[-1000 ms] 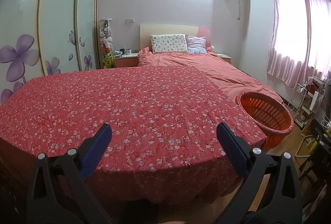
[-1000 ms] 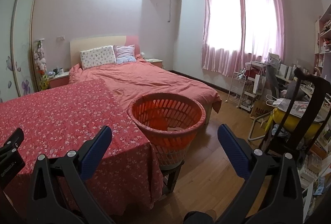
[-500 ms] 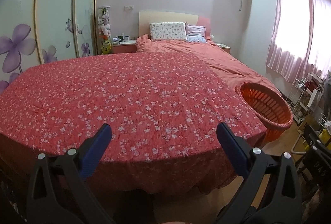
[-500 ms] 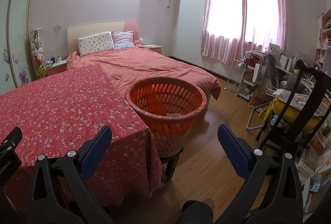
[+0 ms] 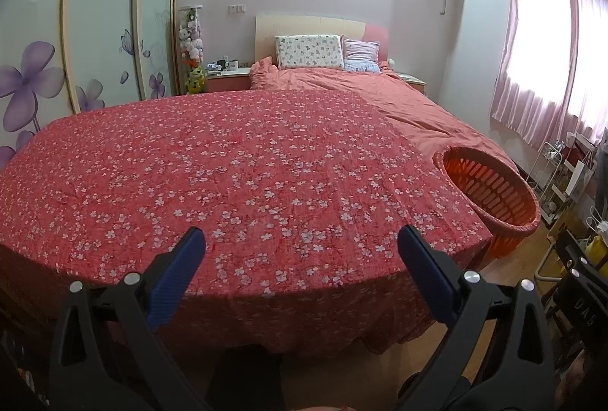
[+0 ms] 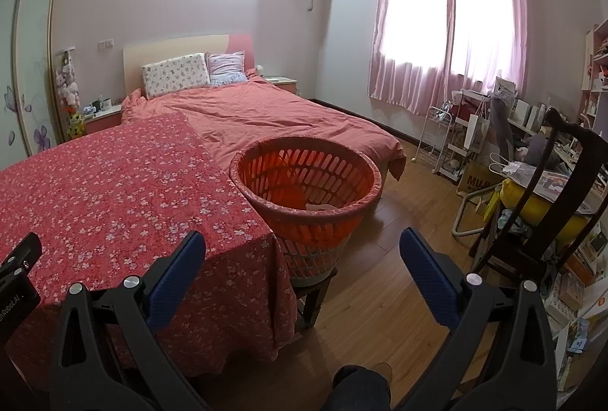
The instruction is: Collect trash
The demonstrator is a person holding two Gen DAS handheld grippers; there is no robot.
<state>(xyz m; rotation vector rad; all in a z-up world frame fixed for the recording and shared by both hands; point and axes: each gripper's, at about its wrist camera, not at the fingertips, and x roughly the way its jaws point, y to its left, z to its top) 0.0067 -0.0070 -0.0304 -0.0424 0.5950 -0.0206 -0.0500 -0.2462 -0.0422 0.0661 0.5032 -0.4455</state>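
Observation:
An orange slatted basket stands on a small stool just off the right corner of a table draped in a red floral cloth; pale scraps lie in its bottom. In the left wrist view the basket shows at the right, beyond the cloth. My left gripper hovers open over the cloth's near edge with nothing between its blue pads. My right gripper is open and empty, held in front of the basket. I see no loose trash on the cloth.
A bed with a salmon duvet lies behind the table. A dark wooden chair, a white wire rack and a cluttered desk stand at the right on the wood floor. Wardrobe doors line the left. A person's knee is below.
Both views have tilted down and then partly back up; the basket and bed sit slightly lower in frame than half a second ago. Both grippers stay open.

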